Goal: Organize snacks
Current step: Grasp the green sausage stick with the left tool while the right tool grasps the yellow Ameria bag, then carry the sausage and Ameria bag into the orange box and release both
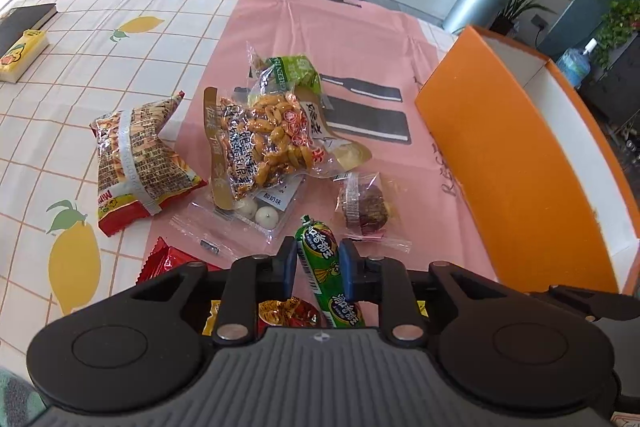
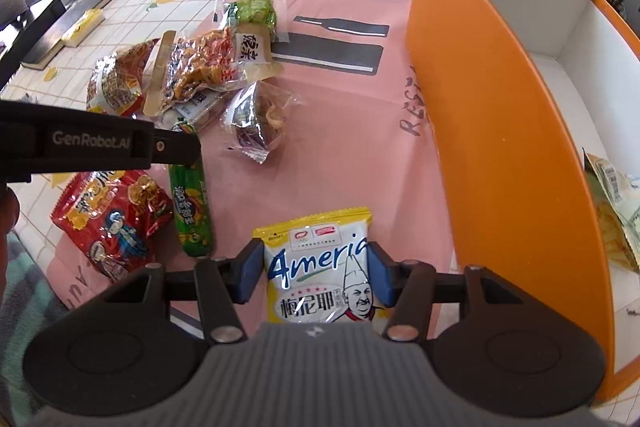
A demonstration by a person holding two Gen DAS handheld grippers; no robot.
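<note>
- L gripper (image 1: 318, 269) straddling green sausage stick (image 1: 326, 267) on pink mat (image 1: 360, 39); pads flanking it, contact unclear, can't tell if pinching.
- R gripper (image 2: 316, 269) bracketing yellow-white pack (image 2: 320, 267), grip likewise unclear.
- Closing squarely mid-pack, lifting clear of orange box (image 2: 500, 115) wall before dropping in.

Orange box (image 2: 500, 115), pink mat (image 2: 352, 155), lemon-print checked tablecloth (image 1: 120, 39), green sausage stick (image 1: 326, 267)

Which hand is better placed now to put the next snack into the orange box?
Right. The right gripper has its jaws around the white-and-yellow packet, right beside the orange box. The left gripper at the green sausage is farther.
</note>
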